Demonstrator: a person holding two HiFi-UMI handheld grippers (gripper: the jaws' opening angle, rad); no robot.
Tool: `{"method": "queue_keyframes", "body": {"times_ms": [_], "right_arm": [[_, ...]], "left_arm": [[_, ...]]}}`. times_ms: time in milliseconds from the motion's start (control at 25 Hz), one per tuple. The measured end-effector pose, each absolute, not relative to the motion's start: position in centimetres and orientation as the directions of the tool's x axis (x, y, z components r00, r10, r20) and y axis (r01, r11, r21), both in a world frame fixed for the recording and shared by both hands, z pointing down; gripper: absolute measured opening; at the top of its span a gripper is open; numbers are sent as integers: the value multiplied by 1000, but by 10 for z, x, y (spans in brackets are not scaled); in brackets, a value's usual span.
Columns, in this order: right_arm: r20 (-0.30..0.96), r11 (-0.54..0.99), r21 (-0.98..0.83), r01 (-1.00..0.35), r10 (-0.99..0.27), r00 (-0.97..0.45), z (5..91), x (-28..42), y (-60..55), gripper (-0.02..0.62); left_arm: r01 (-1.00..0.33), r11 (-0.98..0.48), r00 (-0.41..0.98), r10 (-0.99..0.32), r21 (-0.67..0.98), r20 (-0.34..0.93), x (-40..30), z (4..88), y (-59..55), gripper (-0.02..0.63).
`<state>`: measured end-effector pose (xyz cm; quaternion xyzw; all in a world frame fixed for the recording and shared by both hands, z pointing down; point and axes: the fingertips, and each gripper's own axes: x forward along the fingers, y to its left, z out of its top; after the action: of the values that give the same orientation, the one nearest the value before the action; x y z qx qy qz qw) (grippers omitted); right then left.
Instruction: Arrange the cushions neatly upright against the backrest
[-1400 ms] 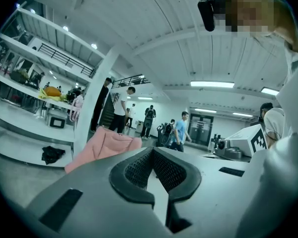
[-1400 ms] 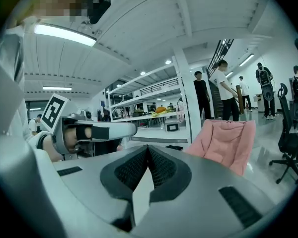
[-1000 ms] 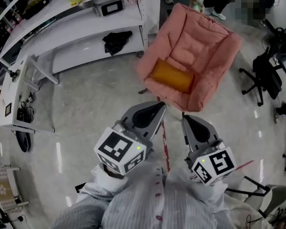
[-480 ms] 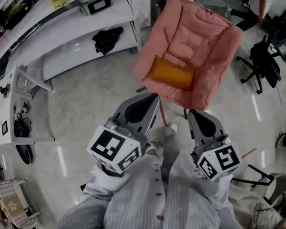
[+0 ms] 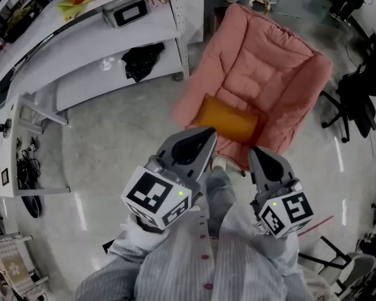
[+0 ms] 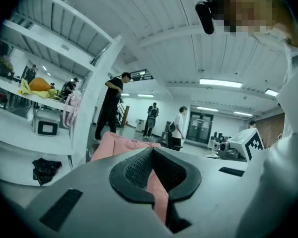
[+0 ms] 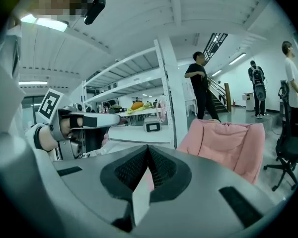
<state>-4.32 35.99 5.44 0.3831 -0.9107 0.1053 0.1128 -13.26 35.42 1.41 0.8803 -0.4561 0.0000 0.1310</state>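
A pink padded armchair (image 5: 269, 61) stands on the floor ahead of me. One orange cushion (image 5: 229, 121) lies flat across the front of its seat, away from the backrest. My left gripper (image 5: 208, 133) is shut and empty, its tip just short of the seat's front edge. My right gripper (image 5: 255, 150) is also shut and empty, beside it and slightly nearer to me. In the left gripper view the chair (image 6: 120, 145) shows past the shut left gripper (image 6: 151, 151). The right gripper view shows the chair (image 7: 228, 143) beyond the shut right gripper (image 7: 148, 148); the cushion is hidden there.
A white shelf unit (image 5: 113, 49) stands left of the chair with a black cloth (image 5: 141, 58) on its lower shelf and a grey box (image 5: 128, 11) above. Black office chairs (image 5: 363, 99) stand at the right. Several people (image 6: 109, 108) stand in the background.
The armchair and cushion have come closer to both grippers as I step forward. Both grippers stay shut and side by side; the cushion has not moved on the seat.
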Motion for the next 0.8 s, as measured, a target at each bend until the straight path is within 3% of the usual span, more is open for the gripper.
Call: {"method": "queue_keyframes", "body": {"times_ms": [400, 800], "right_arm": [[302, 698, -122, -706, -651, -696, 45, -16, 220, 12], [318, 682, -142, -717, -655, -685, 54, 21, 148, 12]], "left_arm": [[-801, -553, 586, -803, 230, 110, -97, -2, 201, 9], [-791, -569, 604, -785, 224, 140, -61, 5, 124, 9]]}}
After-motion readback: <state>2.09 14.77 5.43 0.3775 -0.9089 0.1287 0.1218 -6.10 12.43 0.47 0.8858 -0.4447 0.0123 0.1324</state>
